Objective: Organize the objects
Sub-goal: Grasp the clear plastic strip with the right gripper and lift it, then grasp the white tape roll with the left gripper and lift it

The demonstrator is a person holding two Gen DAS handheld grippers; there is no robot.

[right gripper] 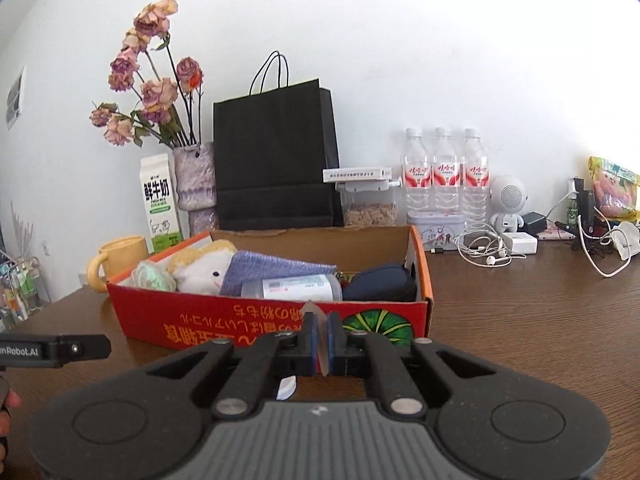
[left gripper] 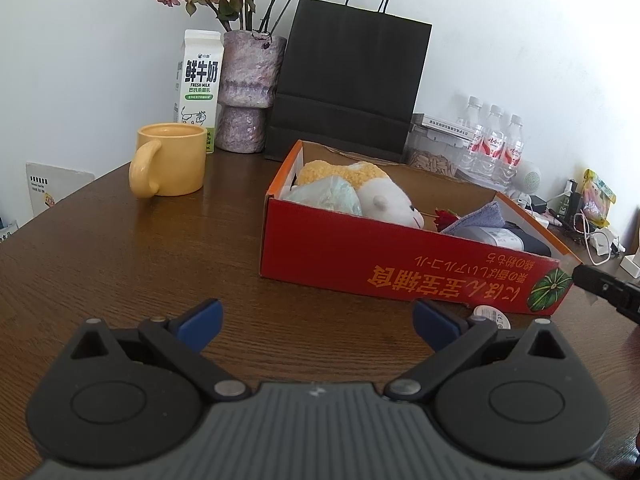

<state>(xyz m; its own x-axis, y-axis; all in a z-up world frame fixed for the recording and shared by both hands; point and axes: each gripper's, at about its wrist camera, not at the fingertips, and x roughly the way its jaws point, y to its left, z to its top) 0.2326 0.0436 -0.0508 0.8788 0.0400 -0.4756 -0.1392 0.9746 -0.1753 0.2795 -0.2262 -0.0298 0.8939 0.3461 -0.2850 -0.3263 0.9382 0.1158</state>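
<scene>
On brown wood-grain table (left gripper: 120, 256), red-orange cardboard box (left gripper: 360, 264) w/ Japanese print + pumpkin graphic sits open-topped, approx centre. Inside it: yellow-white plush sheep toy (right gripper: 208, 268), pale green crumpled bag (left gripper: 324, 196), blue-grey folded cloth (right gripper: 276, 270), clear plastic bottle w/ white label (right gripper: 294, 287) lying on its side, dark navy pouch (right gripper: 380, 286), small red rose (left gripper: 444, 218). L gripper (left gripper: 318, 322): blue-padded fingers spread wide, nothing between them, low over table just in front of box. R gripper (right gripper: 321, 338): jaws pressed together on thin clear plastic piece (right gripper: 313, 312), close to box front wall; can't tell what the piece is. Small round white lid-like item (left gripper: 490, 316) on table, touching box front. Behind box: yellow ceramic mug (left gripper: 170, 160), white milk carton (left gripper: 198, 88), mottled purple vase w/ dried roses (left gripper: 248, 92), black paper bag (left gripper: 348, 80), three clear water bottles (right gripper: 444, 172).
</scene>
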